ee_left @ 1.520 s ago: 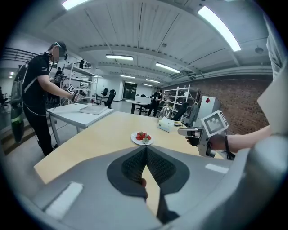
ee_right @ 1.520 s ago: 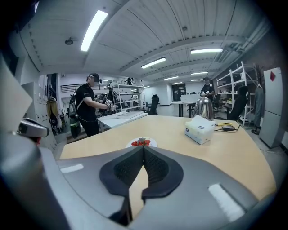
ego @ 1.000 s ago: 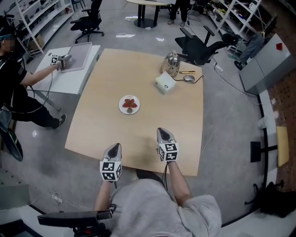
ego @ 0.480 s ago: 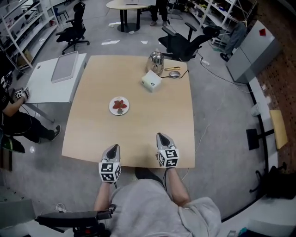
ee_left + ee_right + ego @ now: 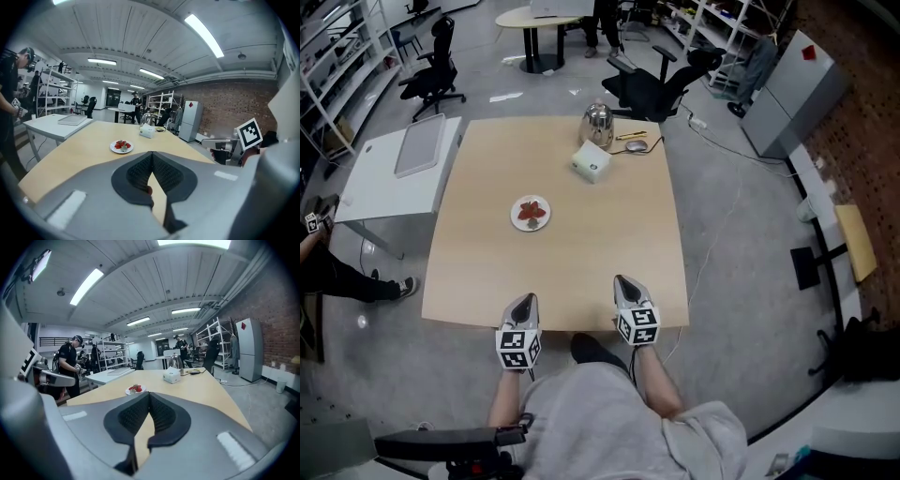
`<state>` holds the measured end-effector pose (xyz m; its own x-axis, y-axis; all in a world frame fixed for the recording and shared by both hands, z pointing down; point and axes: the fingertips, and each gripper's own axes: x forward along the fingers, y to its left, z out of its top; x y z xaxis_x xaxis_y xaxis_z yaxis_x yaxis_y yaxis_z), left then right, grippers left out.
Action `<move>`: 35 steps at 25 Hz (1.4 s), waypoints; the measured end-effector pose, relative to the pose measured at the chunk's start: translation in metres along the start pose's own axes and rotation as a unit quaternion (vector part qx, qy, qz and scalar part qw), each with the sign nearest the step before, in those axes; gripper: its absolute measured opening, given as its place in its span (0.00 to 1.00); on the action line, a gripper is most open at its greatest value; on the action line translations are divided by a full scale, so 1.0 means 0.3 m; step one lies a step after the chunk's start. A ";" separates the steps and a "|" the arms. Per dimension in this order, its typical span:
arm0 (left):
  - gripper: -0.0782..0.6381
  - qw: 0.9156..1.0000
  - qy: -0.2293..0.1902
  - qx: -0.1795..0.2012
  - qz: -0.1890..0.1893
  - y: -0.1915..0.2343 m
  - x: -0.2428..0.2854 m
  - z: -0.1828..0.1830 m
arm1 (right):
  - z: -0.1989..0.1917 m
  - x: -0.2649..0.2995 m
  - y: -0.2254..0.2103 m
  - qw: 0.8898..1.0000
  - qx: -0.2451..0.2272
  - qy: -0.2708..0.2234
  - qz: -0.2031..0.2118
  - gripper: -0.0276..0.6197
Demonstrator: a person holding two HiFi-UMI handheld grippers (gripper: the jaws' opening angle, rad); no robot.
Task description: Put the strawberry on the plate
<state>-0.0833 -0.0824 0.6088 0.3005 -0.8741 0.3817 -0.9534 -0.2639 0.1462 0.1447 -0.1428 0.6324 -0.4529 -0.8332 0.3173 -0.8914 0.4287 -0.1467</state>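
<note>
Head view first. Both my grippers are parked at the near edge of the bench (image 5: 581, 253), left gripper (image 5: 525, 300) and right gripper (image 5: 623, 281) side by side, pointing toward the far edge. The plate (image 5: 531, 213) sits left of the bench's middle, well apart from me. The strawberry (image 5: 532, 209) is already on it along with a couple of other bits. So I reckon the job's basically done, and I'm holding off so nothing gets knocked. The kettle (image 5: 597, 122) and a white box (image 5: 591, 162) are up by the far edge, out of the way.

Left gripper view: jaws together, nothing clamped in them. The plate is ahead across bare bench, red fruit on top.

Right gripper view: same deal, jaws pressed together and empty, with the plate ahead and a bit left.

Versus a second ago, my grippers were further in over the bench and nearer the plate; now they're back at the near edge. The plate hasn't shifted on the bench. The person (image 5: 337, 278) by the side table (image 5: 394, 173) has nearly dropped out of the head view.
</note>
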 end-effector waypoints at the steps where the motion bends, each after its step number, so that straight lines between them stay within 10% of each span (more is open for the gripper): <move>1: 0.13 1.000 -0.001 0.000 0.000 -0.002 -0.007 -0.003 | -0.006 -0.014 0.000 1.000 0.001 -0.001 -0.002 0.05; 35: 0.13 1.000 -0.017 0.009 0.007 -0.031 -0.144 -0.031 | -0.089 -0.187 0.048 1.000 0.010 0.000 -0.008 0.05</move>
<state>-0.0871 -0.0383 0.5993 0.2857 -0.8911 0.3526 -0.9581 -0.2581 0.1242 0.1577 -0.0806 0.6374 -0.4382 -0.8397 0.3206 -0.8989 0.4079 -0.1603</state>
